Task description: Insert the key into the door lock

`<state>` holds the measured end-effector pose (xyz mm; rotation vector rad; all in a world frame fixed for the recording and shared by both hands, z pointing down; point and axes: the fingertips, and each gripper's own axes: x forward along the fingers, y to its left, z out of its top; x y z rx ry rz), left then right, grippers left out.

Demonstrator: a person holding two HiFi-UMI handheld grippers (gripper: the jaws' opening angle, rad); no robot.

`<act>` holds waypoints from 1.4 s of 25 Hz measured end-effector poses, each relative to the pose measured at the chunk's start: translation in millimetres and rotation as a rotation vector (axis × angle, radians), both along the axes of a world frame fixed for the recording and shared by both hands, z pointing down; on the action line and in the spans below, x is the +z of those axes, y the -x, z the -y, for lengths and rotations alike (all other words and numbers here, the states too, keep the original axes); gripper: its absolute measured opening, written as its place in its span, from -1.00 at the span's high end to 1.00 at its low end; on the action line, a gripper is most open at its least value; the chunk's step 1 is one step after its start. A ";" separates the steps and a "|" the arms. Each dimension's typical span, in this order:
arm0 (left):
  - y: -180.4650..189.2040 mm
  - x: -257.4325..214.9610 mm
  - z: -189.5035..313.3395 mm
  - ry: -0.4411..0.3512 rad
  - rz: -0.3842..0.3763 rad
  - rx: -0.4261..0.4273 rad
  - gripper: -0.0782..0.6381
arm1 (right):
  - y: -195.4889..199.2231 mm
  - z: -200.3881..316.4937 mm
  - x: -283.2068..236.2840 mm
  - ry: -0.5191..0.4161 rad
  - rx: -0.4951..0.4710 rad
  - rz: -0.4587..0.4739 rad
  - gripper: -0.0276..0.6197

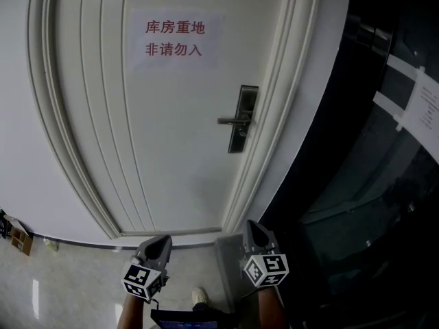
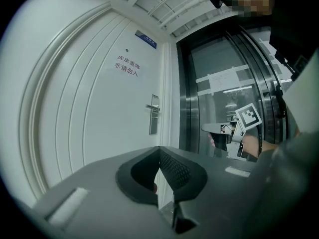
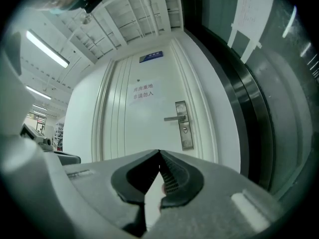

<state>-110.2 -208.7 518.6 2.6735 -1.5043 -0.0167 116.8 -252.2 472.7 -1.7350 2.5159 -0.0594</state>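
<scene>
The door (image 1: 171, 129) is white, painted and smooth, with a soft satin shine. On the door, the lock plate (image 1: 238, 140) and the handle (image 1: 230, 120) look like brushed grey metal. The sheet (image 1: 175, 38) higher on the door is matt white paper. Right of the door, the wall (image 1: 370, 197) is dark, very glossy glass. Below the door, the floor (image 1: 68, 279) is pale and polished. The left gripper (image 1: 164, 240) and the right gripper (image 1: 252, 226) are matt grey plastic, and their pads (image 2: 174, 171) are black and ribbed.

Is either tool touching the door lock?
No: left tool and right tool sit well below the lock plate, apart from it.
</scene>
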 end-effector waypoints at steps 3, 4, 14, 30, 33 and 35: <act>1.5 2.7 -9.9 0.001 0.006 0.001 0.78 | 2.0 -18.8 7.8 0.001 0.008 -0.014 0.91; 1.4 3.6 -12.9 0.003 0.007 0.002 0.78 | 2.0 -23.5 11.7 0.008 0.010 -0.014 0.91; -4.4 5.6 -37.7 -0.004 0.023 0.022 0.78 | 2.4 -63.7 39.3 0.054 0.026 -0.017 0.91; -7.4 3.1 -54.5 -0.012 0.021 0.015 0.78 | 3.1 -91.4 44.1 0.055 0.023 -0.026 0.91; -8.7 3.1 -54.2 -0.010 0.024 0.016 0.78 | 3.9 -92.9 44.7 0.056 0.020 -0.027 0.91; -10.8 3.2 -54.3 -0.009 0.025 0.020 0.78 | 2.3 -93.5 46.2 0.059 0.022 -0.027 0.91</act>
